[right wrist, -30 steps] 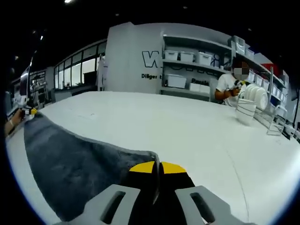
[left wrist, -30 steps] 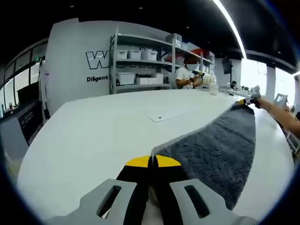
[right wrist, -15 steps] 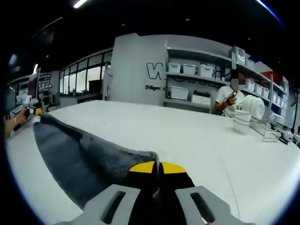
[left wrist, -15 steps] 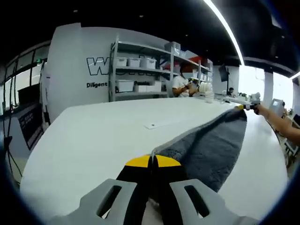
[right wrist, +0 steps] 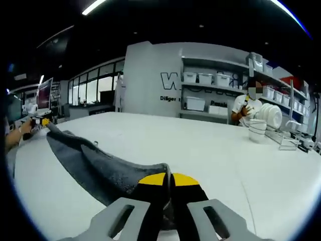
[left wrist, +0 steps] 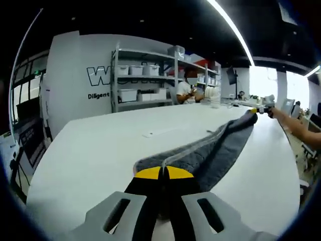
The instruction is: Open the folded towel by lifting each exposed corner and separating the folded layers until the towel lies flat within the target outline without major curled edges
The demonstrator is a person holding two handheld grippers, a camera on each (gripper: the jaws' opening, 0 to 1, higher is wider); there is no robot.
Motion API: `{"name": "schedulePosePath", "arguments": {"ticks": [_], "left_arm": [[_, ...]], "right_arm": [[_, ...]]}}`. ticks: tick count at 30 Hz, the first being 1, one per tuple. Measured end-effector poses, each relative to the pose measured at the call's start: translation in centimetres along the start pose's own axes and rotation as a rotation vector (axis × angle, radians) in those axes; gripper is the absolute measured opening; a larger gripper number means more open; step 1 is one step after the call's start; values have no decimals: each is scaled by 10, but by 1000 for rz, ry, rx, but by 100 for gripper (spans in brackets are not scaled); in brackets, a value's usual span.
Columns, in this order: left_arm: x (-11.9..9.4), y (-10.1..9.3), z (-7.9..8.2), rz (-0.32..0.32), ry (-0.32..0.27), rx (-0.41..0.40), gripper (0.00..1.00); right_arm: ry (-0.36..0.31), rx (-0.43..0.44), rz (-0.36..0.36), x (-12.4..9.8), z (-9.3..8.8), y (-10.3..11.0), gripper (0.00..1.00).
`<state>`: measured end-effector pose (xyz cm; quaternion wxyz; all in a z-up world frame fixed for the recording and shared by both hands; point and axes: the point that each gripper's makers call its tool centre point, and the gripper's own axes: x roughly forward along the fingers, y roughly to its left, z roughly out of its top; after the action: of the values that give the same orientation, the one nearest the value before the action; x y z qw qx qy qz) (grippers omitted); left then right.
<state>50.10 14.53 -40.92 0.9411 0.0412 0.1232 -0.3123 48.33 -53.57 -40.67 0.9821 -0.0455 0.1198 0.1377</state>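
1. The left gripper (left wrist: pixel 163 173) has its yellow-tipped jaws pressed together on one corner of the grey towel (left wrist: pixel 215 148).
2. The right gripper (right wrist: pixel 169 179) likewise pinches the opposite corner, jaws closed on the cloth.
3. The towel hangs stretched between both grippers, sagging onto the white table (left wrist: pixel 100 145), its middle bunched in a long fold.

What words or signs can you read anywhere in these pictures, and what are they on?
"W": big outlined letters on the pale grey wall, the rest hidden behind the metal shelving rack.
"Diligent": small dark lettering under it on that wall; it runs on behind the rack.
White storage boxes on the rack: any labels too small to read.
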Motion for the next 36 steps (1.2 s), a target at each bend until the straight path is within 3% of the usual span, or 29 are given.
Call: {"name": "schedulePosePath", "arguments": {"ticks": [8, 14, 28, 36], "left_arm": [[-25, -26, -4, -20, -8, 26, 2], [-49, -31, -2, -19, -37, 11, 2], [-75, -58, -30, -70, -36, -14, 2], [-90, -64, -39, -96, -36, -35, 2]], "right_arm": [[-24, -5, 21, -33, -7, 9, 0], [-31, -10, 42, -52, -16, 17, 0], [-3, -20, 100, -78, -43, 26, 0], [32, -25, 138, -93, -62, 33, 0]]}}
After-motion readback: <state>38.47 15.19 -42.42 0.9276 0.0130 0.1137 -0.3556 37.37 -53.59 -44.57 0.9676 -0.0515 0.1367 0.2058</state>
